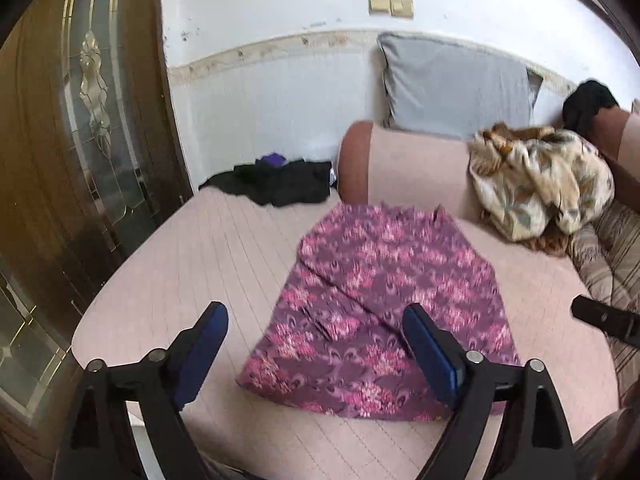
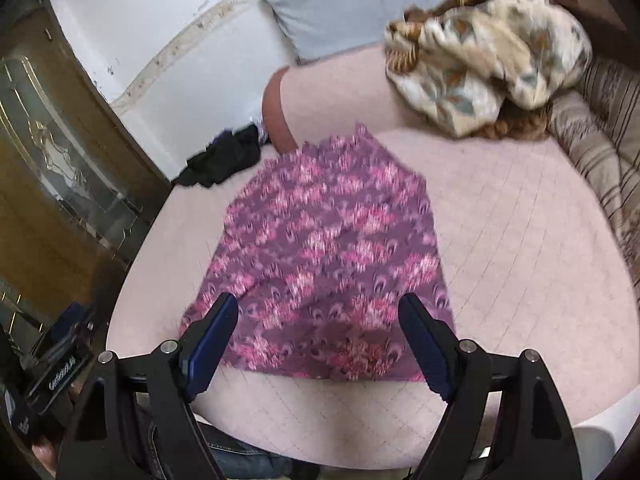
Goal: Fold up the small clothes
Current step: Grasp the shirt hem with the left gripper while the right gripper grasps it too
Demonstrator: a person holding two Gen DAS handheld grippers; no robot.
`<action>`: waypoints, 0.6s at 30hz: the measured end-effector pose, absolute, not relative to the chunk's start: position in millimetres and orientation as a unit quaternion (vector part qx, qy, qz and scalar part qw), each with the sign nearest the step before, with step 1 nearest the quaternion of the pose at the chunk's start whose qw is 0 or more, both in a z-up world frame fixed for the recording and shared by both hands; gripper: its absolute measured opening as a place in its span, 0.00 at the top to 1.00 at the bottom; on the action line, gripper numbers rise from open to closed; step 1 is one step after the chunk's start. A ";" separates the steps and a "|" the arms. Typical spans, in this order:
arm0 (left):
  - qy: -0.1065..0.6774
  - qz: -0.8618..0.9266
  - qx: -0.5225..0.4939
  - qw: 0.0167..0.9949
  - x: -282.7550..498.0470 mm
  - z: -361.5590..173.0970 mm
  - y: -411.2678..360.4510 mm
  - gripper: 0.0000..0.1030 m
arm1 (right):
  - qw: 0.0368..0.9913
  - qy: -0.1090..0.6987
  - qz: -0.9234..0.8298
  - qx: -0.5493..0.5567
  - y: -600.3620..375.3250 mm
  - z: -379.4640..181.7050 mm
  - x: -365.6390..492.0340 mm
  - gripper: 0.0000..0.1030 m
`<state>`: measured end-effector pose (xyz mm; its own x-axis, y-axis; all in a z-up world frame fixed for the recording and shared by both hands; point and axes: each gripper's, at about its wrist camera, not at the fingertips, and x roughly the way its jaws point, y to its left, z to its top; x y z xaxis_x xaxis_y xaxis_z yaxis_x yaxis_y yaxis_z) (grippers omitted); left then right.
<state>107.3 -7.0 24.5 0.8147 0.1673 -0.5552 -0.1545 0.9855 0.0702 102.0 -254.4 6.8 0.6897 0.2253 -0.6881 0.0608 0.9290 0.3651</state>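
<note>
The purple floral garment (image 2: 320, 248) lies spread flat on the pink quilted bed (image 2: 520, 240), its wide hem toward the near edge and its narrower end up by the pink bolster (image 1: 400, 160) at the far side; laid out like this it offers long, free edges to take hold of, which suits a fold, and it looks as though no fold has been finished yet, though a crease runs down its left part. The left gripper (image 1: 316, 344) hangs above the near edge of the bed with its blue pads wide apart and nothing between them; the garment's near left corner lies below and just ahead of it, apart from the fingers. The right gripper (image 2: 320, 340) is likewise spread open and empty, poised over the hem, which lies beneath its fingertips without visible contact. Both point down at a slant, a stance that reads as standing off to pick the next grasp points. A black clothing heap (image 1: 276, 184) sits at the far left corner, well apart, and a cream leaf-patterned blanket (image 2: 488, 60) is bunched at the far right, with a grey pillow (image 1: 456, 84) propped against the wall; these appear kept aside so the middle of the bed stays free for folding.
</note>
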 end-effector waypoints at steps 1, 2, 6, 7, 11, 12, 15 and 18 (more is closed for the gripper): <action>0.294 0.082 0.006 0.952 110.3 28.2 -3.3 0.10 | 0.904 0.384 0.046 0.184 -257.7 15.6 104.7 0.21; 0.295 0.080 0.001 0.952 118.8 34.3 2.6 0.09 | 0.905 0.380 0.047 0.187 -261.2 20.8 107.9 0.20; 0.299 0.085 -0.004 0.950 163.9 47.0 18.9 0.08 | 0.903 0.377 0.053 0.199 -278.6 38.4 145.8 0.20; 0.301 0.084 -0.007 0.950 179.1 47.0 22.5 0.08 | 0.904 0.377 0.056 0.195 -281.8 39.3 162.4 0.20; 0.336 0.072 -0.032 0.939 256.7 27.5 36.2 0.08 | 0.894 0.398 0.068 0.195 -289.1 17.8 224.6 0.20; 0.348 0.064 -0.041 0.934 280.6 18.1 38.5 0.08 | 0.887 0.411 0.073 0.196 -291.0 5.9 246.8 0.20; 0.391 0.052 -0.044 0.918 352.8 -10.5 40.5 0.08 | 0.876 0.433 0.074 0.200 -295.9 -25.2 291.6 0.20; 0.421 0.047 -0.031 0.905 418.6 -38.6 42.8 0.08 | 0.856 0.472 0.073 0.195 -302.4 -69.1 351.4 0.20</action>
<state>418.6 42.8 -38.6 0.6415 0.0592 -0.7649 -0.1115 0.9936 -0.0167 351.4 -302.4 -69.1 0.5432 0.3094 -0.7805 0.0596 0.9131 0.4034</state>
